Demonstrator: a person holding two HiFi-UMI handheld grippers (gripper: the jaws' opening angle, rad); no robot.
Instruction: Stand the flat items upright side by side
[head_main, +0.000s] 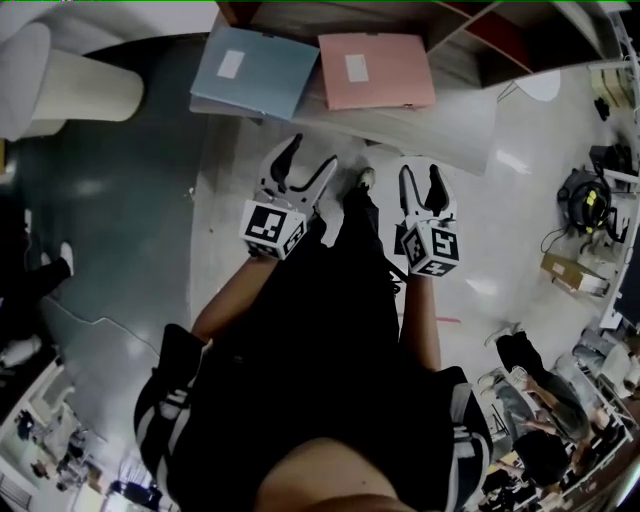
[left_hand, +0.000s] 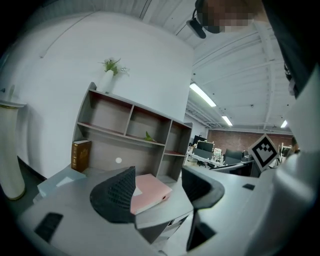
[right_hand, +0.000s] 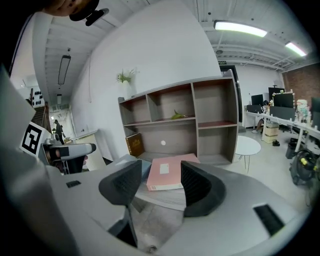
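On the desk's far side stands a shelf (right_hand: 186, 119) of open bays, its bottom row level with the desktop. The desk (head_main: 440, 130) is pale grey and reaches out towards the person. Two folders lie flat on it in front of the shelf: the blue folder (head_main: 255, 68) on the left and the pink folder (head_main: 377, 70) just beside it on the right, each with a white label facing up. Neither stands upright.

Both claws hang over the floor, short of the desk's near edge and well apart from the folders. The left gripper (head_main: 312, 152) has its jaws spread with nothing between the pads; its own view shows only the pink folder far off through the gap. The right gripper (head_main: 420, 172) is likewise spread wide and empty, aimed at the pink folder.

A brown book (right_hand: 135, 145) stands upright in the shelf's bottom left bay. A small plant (right_hand: 125, 76) sits on the shelf's top left corner.
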